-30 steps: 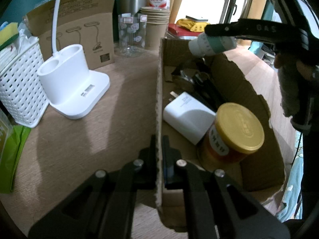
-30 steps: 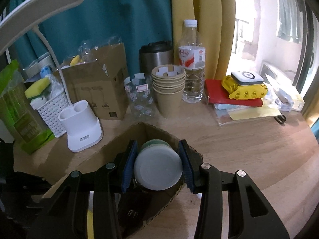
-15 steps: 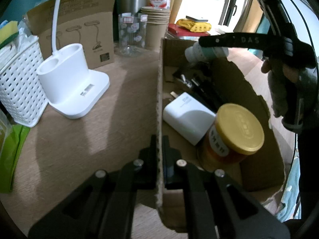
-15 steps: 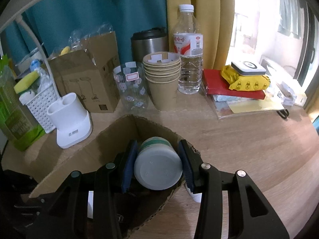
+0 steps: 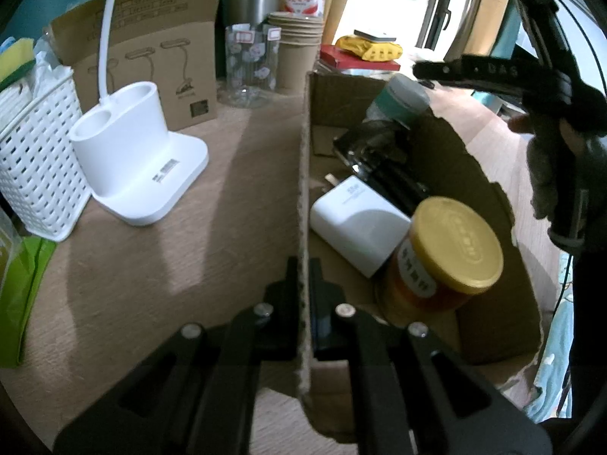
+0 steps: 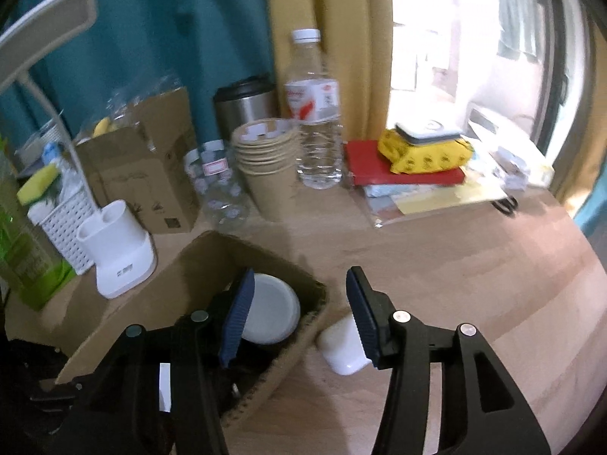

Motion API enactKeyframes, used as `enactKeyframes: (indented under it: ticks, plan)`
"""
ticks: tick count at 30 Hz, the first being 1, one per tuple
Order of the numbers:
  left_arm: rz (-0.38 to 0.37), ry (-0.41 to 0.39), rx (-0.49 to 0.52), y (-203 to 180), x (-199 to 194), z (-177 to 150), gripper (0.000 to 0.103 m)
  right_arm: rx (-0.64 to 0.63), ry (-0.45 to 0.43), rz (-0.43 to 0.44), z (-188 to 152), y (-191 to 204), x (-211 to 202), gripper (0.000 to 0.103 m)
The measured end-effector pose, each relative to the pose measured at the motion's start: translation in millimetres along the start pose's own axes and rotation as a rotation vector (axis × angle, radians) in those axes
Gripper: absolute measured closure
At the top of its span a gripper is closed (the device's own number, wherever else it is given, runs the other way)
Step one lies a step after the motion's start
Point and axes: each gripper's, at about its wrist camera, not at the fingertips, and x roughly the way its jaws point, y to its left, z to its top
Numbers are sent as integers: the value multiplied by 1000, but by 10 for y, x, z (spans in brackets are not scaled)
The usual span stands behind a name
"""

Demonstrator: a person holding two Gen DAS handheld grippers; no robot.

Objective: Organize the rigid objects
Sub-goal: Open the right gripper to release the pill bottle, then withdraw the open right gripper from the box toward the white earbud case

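Observation:
An open cardboard box stands on the wooden table. My left gripper is shut on its near wall. Inside lie a yellow-lidded jar, a white charger, dark items and a white jar with a teal band. My right gripper hovers over the box's far corner with its jaws opening. The white jar rests low in the box beside the left pad, and the right pad is well apart from it. A small white object lies on the table just outside the box.
A white lamp base and a white basket stand left of the box. Behind are a brown carton, a glass, stacked paper cups, a water bottle, a steel mug and a red book.
My right gripper's jaws have spread and the white jar has left them, dropping lower into the box. That gripper shifted a little sideways. The left gripper kept still on the box wall.

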Motion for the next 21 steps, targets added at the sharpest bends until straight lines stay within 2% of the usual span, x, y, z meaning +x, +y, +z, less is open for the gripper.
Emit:
enactKeyframes:
  ticks: [6, 21]
  plan:
    - [0, 0, 0, -4, 0, -1, 99, 19, 119, -13, -174, -63, 305, 50]
    - [2, 1, -1, -12, -5, -6, 99, 28, 99, 15, -159, 1, 296, 50]
